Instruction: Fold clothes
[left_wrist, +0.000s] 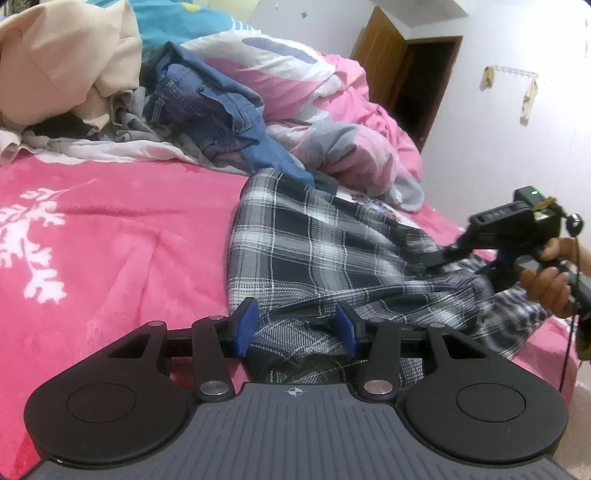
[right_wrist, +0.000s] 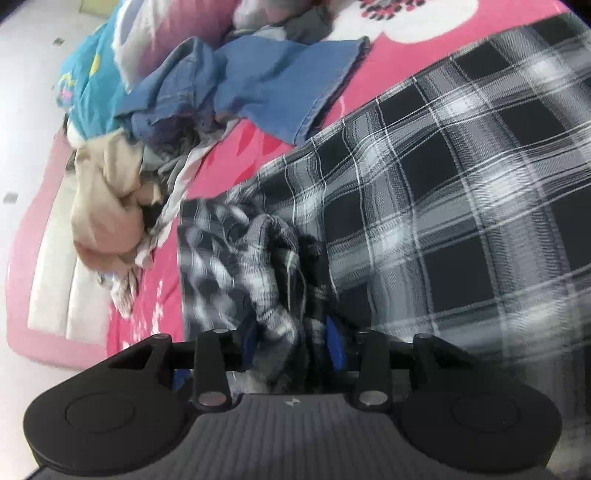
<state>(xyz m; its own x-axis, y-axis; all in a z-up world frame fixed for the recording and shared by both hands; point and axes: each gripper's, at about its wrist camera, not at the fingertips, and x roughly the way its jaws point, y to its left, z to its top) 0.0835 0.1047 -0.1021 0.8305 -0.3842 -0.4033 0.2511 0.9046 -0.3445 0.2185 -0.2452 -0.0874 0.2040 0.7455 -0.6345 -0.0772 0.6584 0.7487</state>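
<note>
Left wrist view: rumpled black-and-white plaid garment (left_wrist: 332, 251)

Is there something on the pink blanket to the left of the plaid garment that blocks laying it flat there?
Nothing visible does. The pink blanket left of the plaid garment lies bare. The clothes pile sits farther back, apart from that spot.

blurred: plaid garment (right_wrist: 424, 206) | hidden: right gripper (right_wrist: 295, 339) fingers (right_wrist: 334, 343) behind bunched cloth
</note>
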